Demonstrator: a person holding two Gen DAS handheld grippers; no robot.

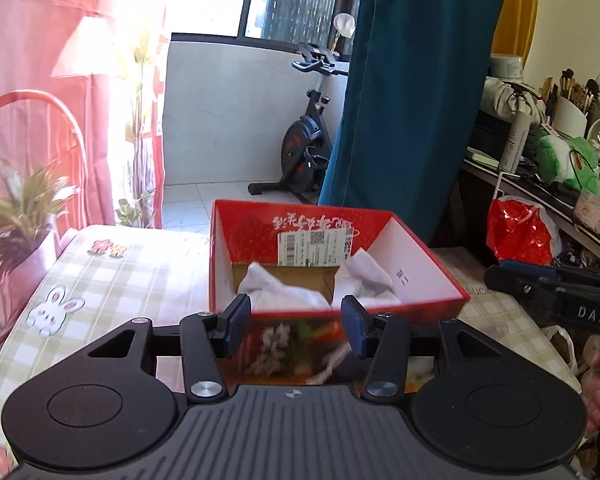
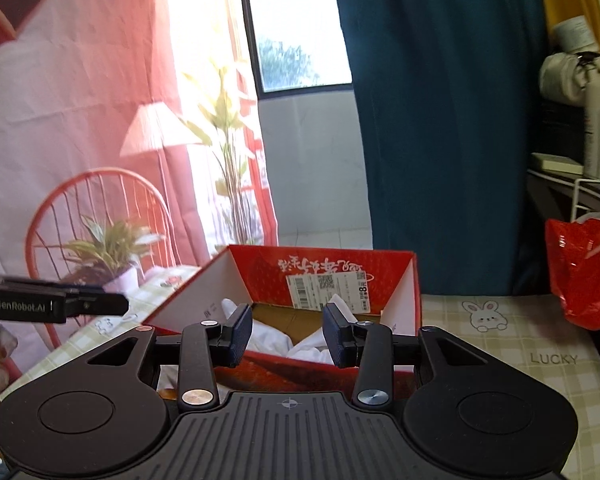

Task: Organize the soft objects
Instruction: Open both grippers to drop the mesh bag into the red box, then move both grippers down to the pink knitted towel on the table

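Both my sets of fingers stand apart and empty: the left gripper (image 1: 294, 330) and the right gripper (image 2: 286, 334) hang just short of the red box (image 1: 428, 240). The white cloth (image 1: 284, 294) lies crumpled inside it on the bench (image 1: 140, 276). My worry: its folds rise toward the near rim, so a careless reach could snag and drag it out, or nudge the light box.

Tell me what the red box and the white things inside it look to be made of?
The red box looks like printed cardboard: thin stiff walls, white inside faces, a brown bare floor and a slight sheen on the red print. The white things look like soft matte cloth, judging by their rumpled folds; what kind of fabric I cannot tell.
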